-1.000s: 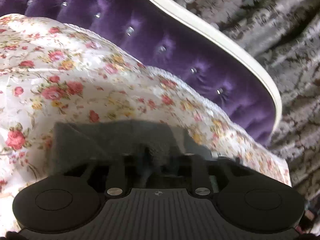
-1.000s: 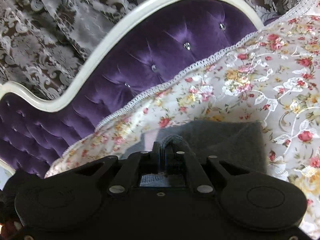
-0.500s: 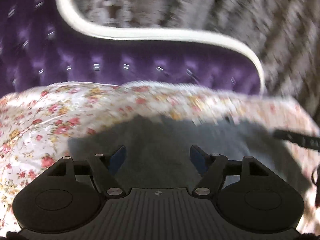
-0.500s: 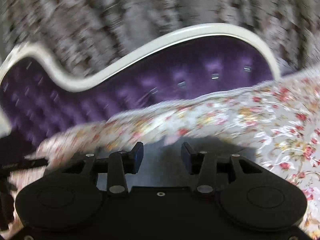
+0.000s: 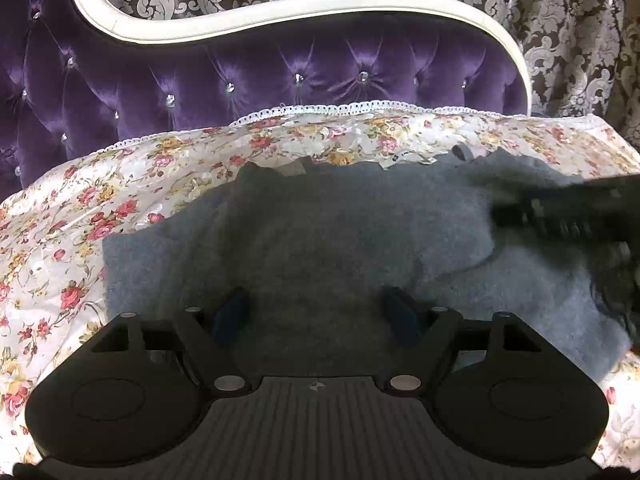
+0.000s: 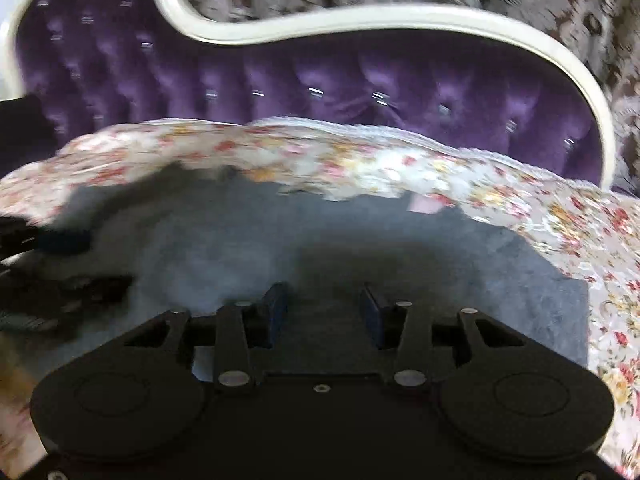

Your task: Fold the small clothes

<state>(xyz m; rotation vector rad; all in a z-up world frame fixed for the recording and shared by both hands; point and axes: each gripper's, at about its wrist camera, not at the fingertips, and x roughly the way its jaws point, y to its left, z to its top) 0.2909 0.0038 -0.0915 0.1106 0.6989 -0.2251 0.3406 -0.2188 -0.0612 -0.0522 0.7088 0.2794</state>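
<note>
Grey garment [image 5: 320,232] flat, seemingly folded; left gripper [image 5: 316,312], right gripper [image 6: 324,308] released.

One grey garment [image 5: 320,240] lies spread out, the only piece of clothing here. One flowered cloth [image 5: 120,184] sits under it. One purple tufted headboard [image 5: 280,76] stands behind, with one patterned curtain [image 5: 560,20] beyond. Two grippers: left gripper [image 5: 318,312], right gripper [image 6: 324,308].
</note>
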